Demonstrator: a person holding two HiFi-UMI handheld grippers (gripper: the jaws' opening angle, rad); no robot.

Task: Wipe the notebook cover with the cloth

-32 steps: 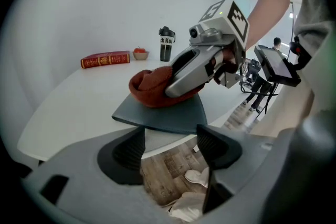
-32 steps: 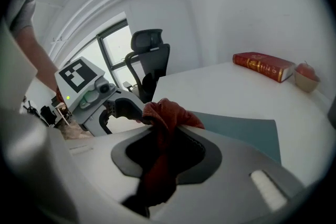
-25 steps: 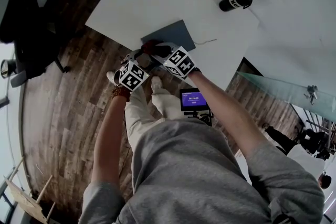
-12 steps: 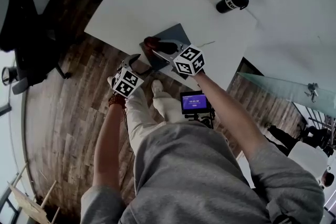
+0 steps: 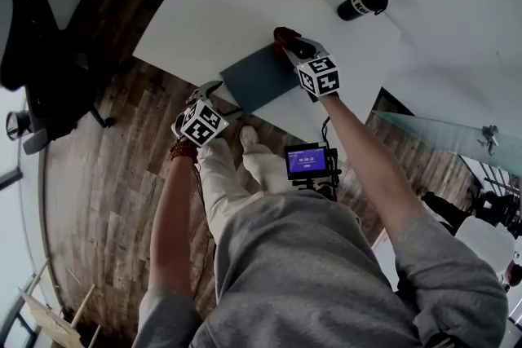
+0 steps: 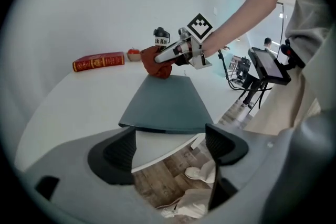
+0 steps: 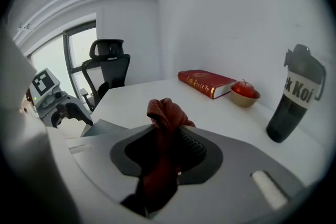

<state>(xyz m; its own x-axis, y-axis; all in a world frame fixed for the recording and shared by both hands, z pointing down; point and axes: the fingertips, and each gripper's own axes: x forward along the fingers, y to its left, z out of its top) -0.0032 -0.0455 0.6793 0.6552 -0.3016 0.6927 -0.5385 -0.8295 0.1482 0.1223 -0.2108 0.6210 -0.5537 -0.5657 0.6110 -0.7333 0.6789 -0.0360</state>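
While cloth (image 7: 165, 113) fills right gripper (image 7: 168, 147) | notebook (image 5: 259, 77) far corner: hidden

You're in an office, looks like: black swivel chair (image 7: 108, 68), big white desk (image 5: 208, 8), glass partition (image 5: 444, 144), wood floor (image 5: 106, 175).

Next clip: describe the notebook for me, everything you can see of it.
The notebook is thin and closed, with a plain matte slate-grey cover and no print visible. It lies flat on the white table, its near end by the table's edge. The red cloth, clamped in the right tongs, sits at its far edge. The left tongs, whose jaws have just been opening, stand apart just short of its near end, not gripping it.
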